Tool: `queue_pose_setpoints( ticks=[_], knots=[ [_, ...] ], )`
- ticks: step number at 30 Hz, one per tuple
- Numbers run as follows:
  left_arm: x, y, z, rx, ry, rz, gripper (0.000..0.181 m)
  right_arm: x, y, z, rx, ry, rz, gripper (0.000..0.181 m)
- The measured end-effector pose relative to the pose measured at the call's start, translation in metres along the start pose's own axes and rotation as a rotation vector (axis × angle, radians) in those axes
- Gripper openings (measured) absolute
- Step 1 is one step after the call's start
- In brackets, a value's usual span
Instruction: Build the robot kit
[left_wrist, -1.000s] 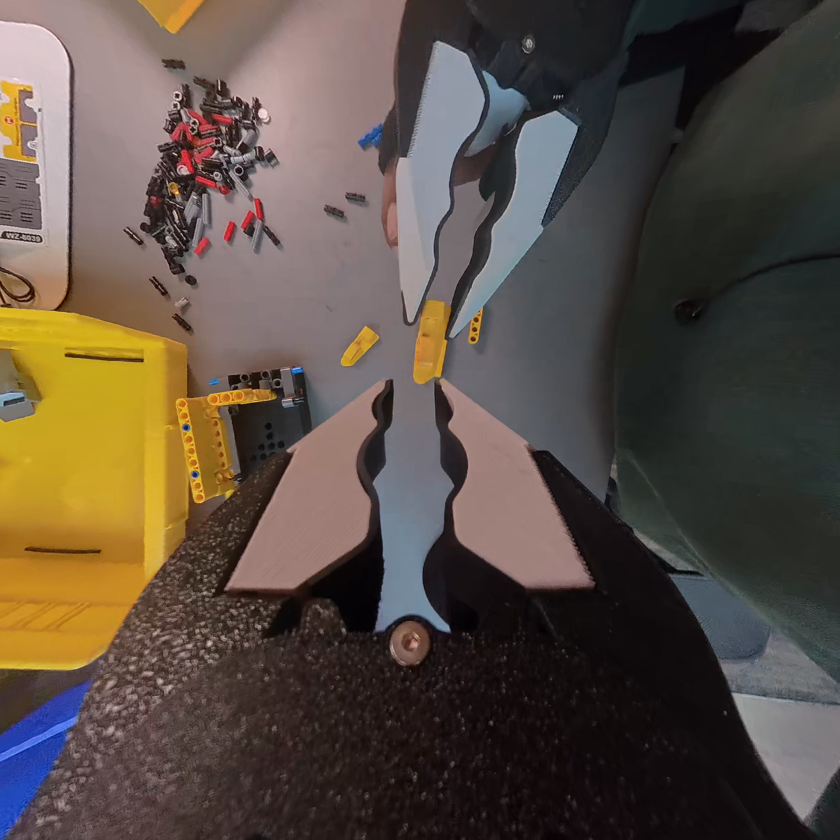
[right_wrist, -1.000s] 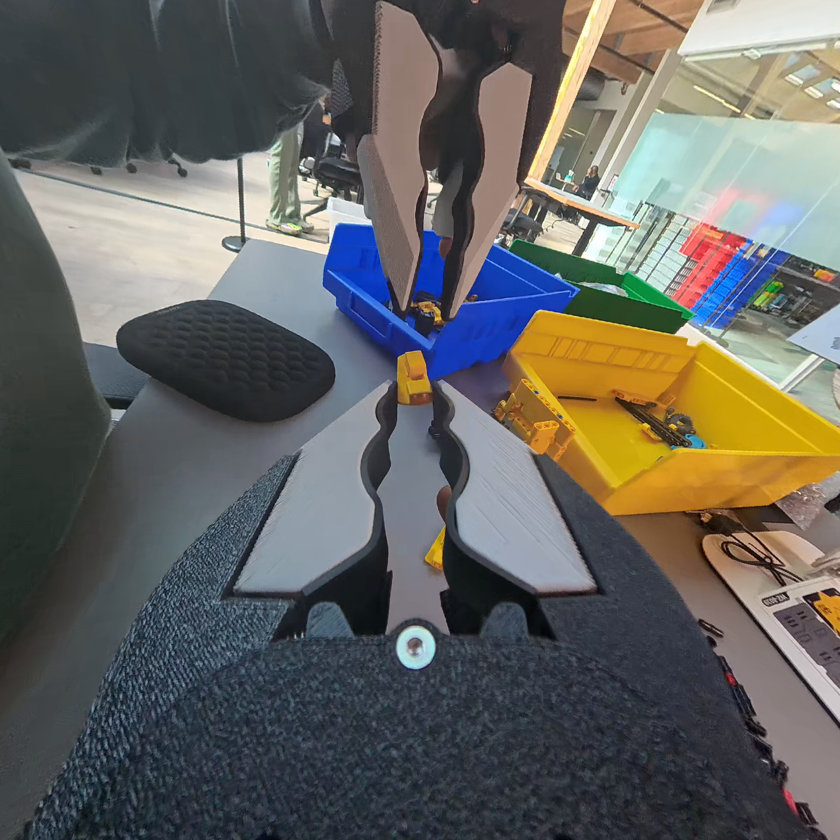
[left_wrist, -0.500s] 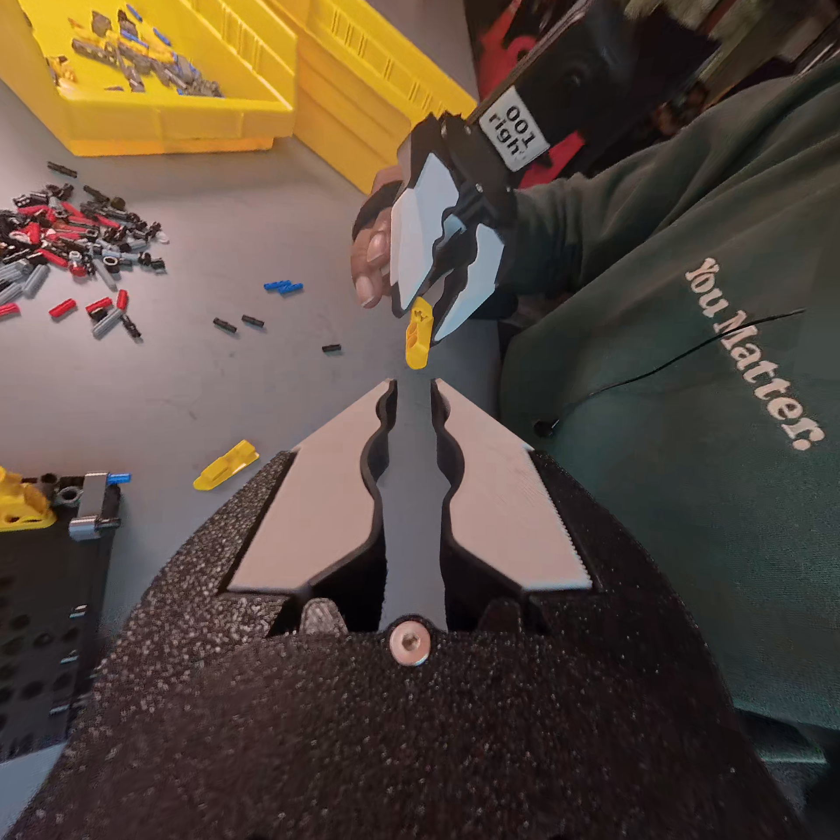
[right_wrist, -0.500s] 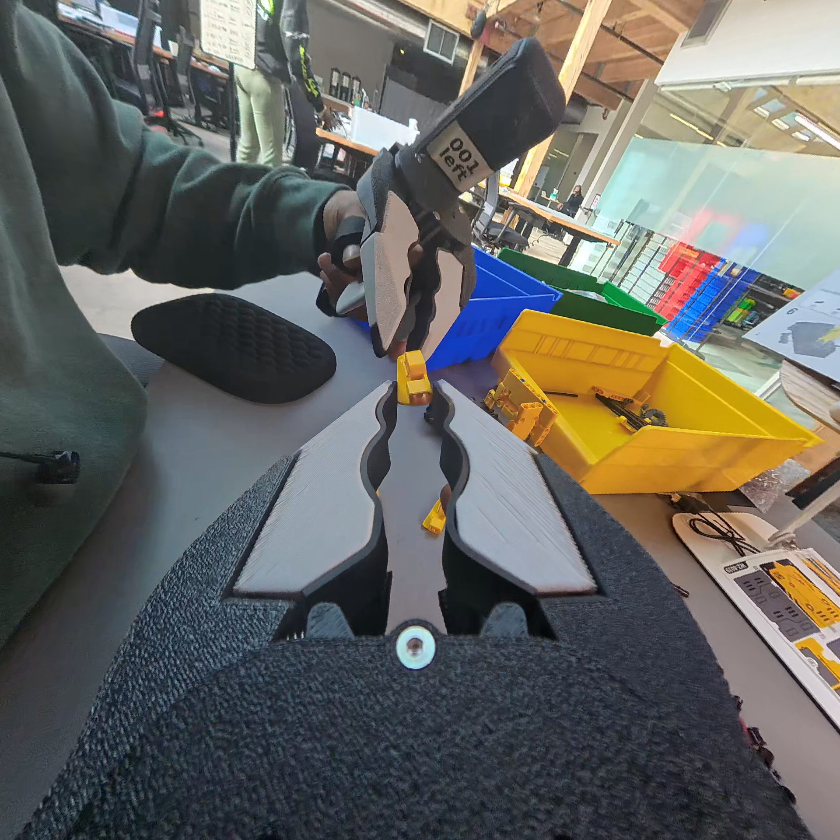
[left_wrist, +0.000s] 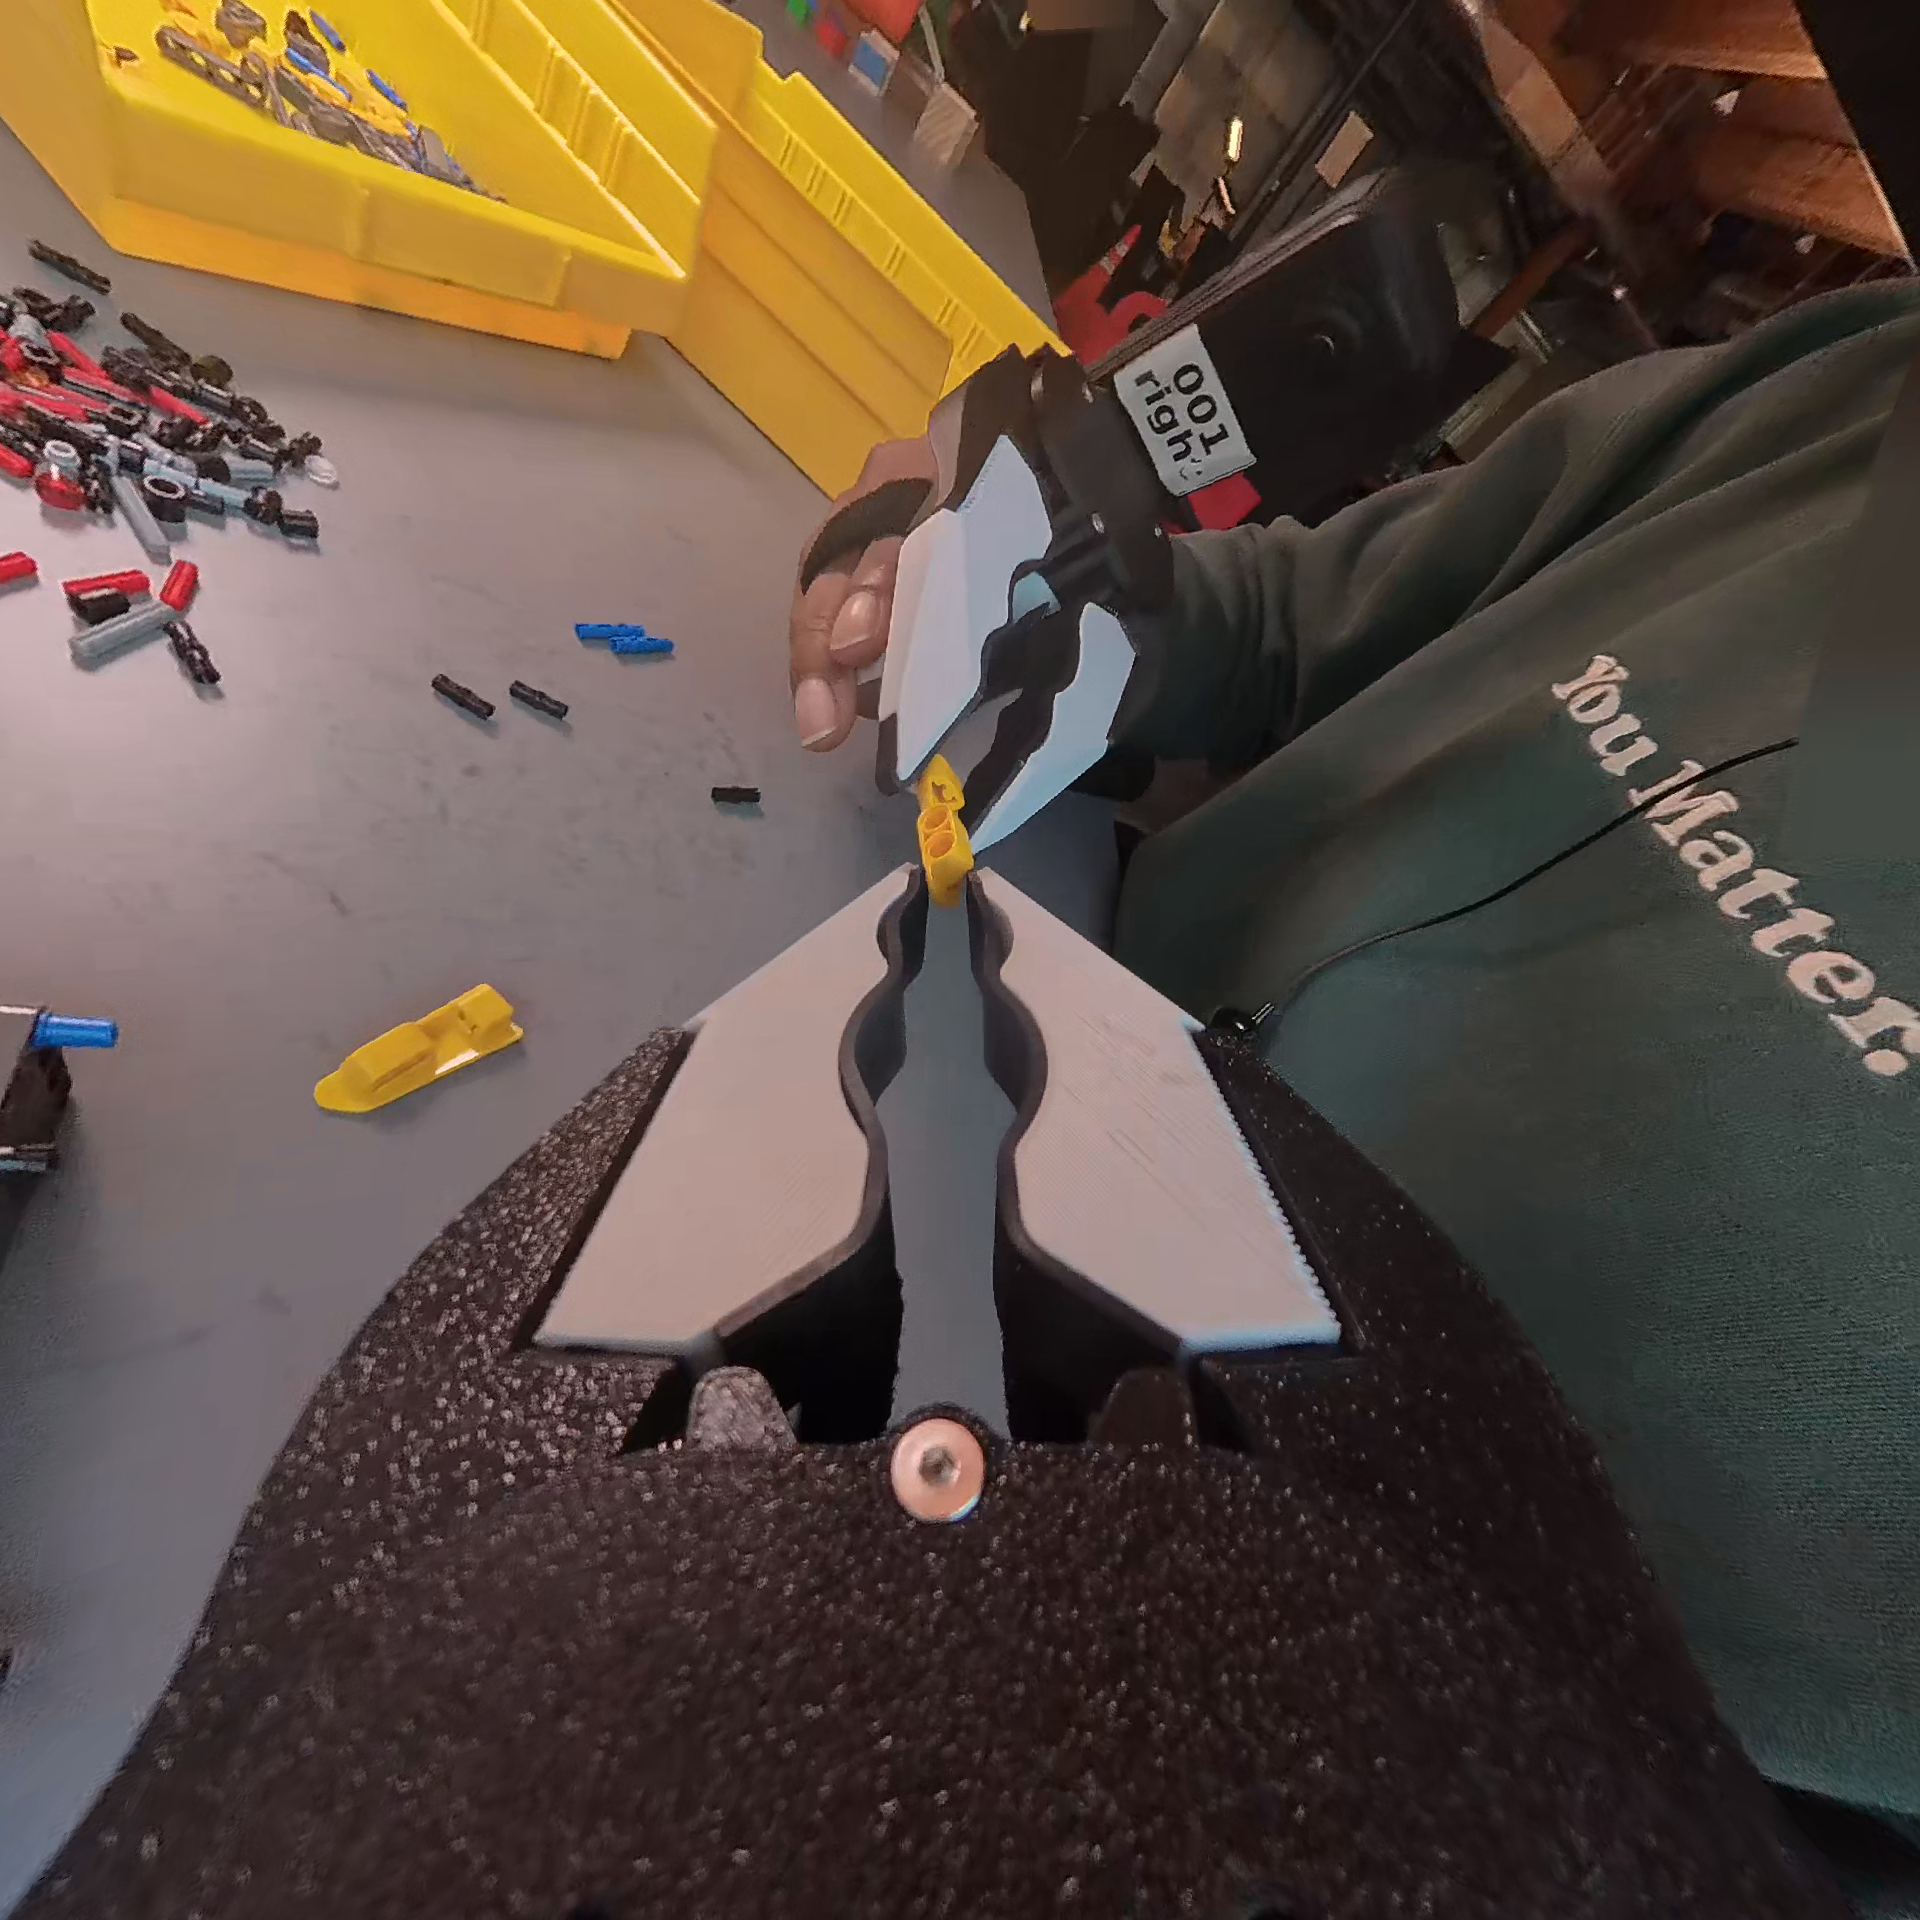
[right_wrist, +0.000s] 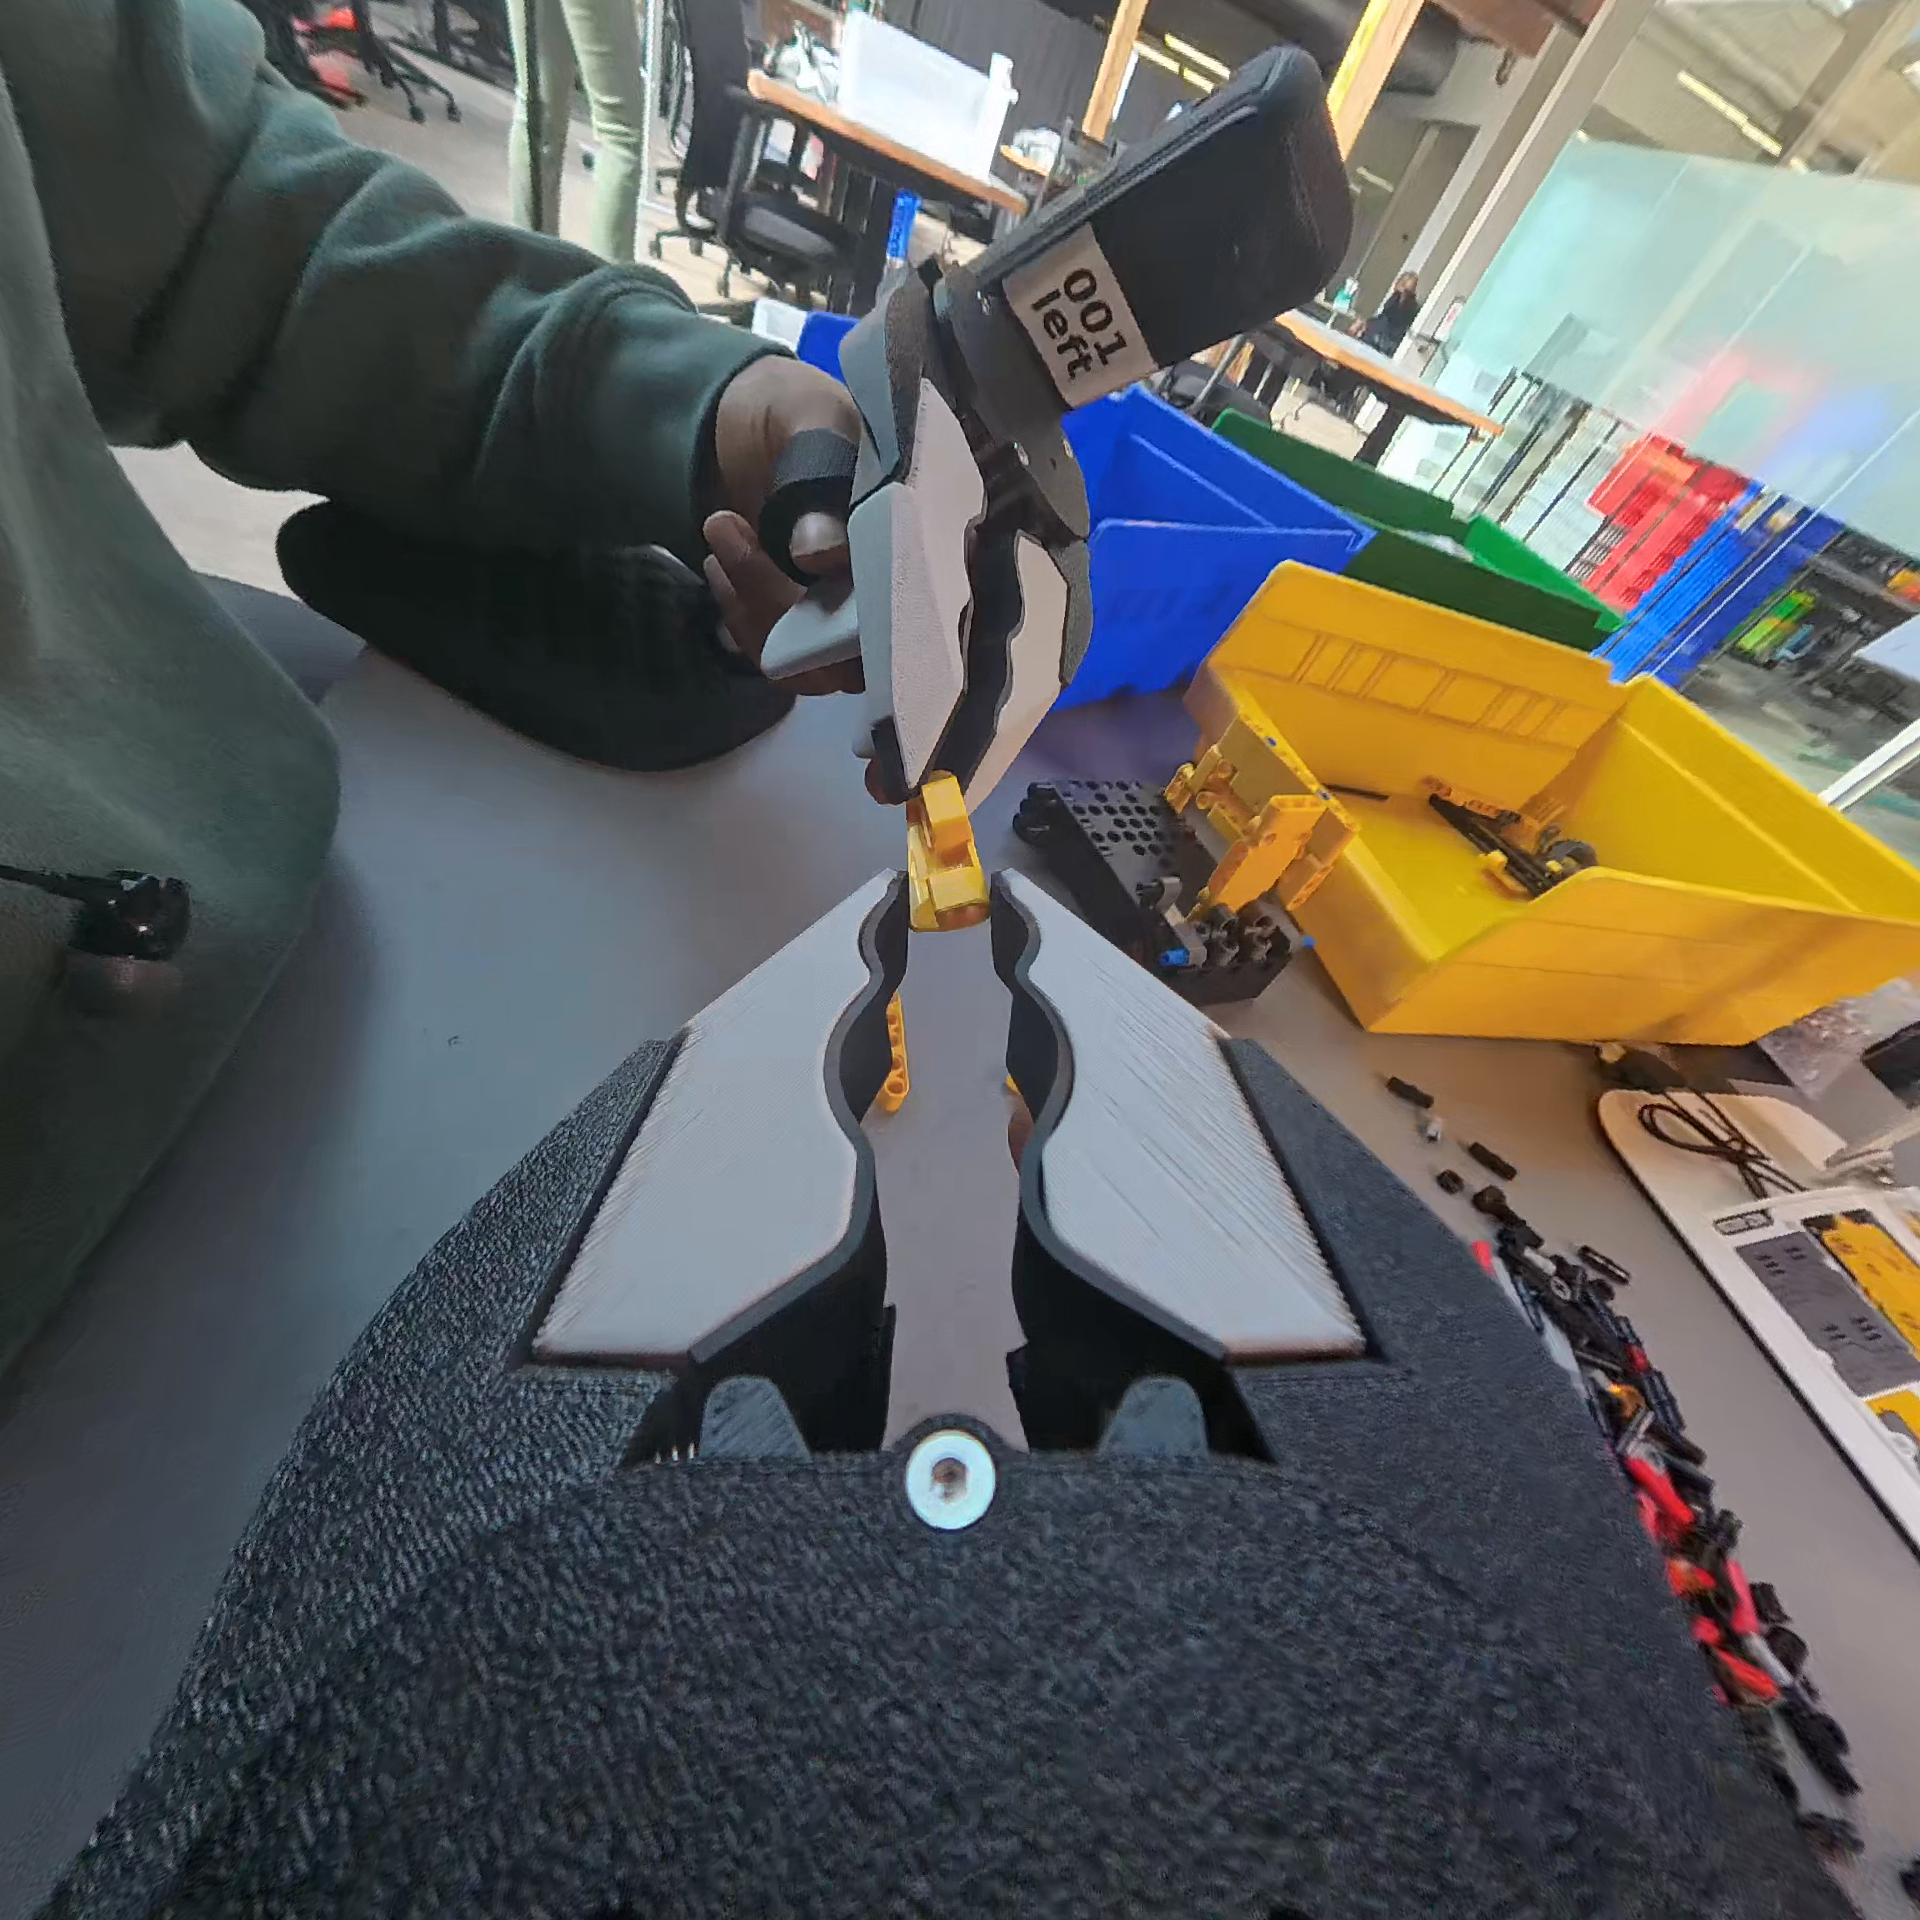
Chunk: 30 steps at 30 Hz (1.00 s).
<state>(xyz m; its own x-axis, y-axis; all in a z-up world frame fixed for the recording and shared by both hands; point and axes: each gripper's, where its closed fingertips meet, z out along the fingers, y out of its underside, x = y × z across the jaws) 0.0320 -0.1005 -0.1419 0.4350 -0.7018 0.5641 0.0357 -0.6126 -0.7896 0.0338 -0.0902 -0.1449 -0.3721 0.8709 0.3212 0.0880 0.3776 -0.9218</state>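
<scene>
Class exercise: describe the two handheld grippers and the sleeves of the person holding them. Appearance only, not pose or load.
Both the left gripper and the right gripper have rough, speckled black bodies, a silver screw at the centre, and pale grey ribbed fingers with wavy black inner edges. Each black handle bears a white label. The person wears dark green sweatshirt sleeves.

The yellow piece (left_wrist: 943, 837) is partly covered at both ends by fingers (left_wrist: 774, 1132), so its full shape is hidden. A black block (left_wrist: 26, 1101) is cut off by the left edge. The pile of small pins (right_wrist: 1704, 1538) blurs toward the right edge, with single pieces indistinguishable.
</scene>
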Motion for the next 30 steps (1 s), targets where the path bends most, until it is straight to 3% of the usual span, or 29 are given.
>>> queue_pose_setpoints(
  ticks=[4,11,15,22,30],
  knots=[
    [-0.019,0.009,-0.001,-0.011,-0.023,-0.100,0.004,0.005,0.023,0.007,-0.111,-0.011,0.017,0.021],
    [-0.046,0.005,0.002,-0.037,-0.009,-0.170,0.003,0.023,0.045,0.011,-0.239,-0.008,-0.002,0.015],
    [-0.068,0.008,0.001,-0.056,-0.090,-0.195,0.003,0.034,0.056,0.011,-0.295,0.003,0.062,0.015],
    [-0.112,0.035,-0.018,-0.225,-0.478,0.007,0.017,0.051,0.111,0.015,-0.580,0.025,0.238,0.015],
    [-0.110,0.042,-0.006,-0.292,-0.502,0.088,0.026,0.053,0.114,0.029,-0.683,0.000,0.285,0.015]
  ],
)
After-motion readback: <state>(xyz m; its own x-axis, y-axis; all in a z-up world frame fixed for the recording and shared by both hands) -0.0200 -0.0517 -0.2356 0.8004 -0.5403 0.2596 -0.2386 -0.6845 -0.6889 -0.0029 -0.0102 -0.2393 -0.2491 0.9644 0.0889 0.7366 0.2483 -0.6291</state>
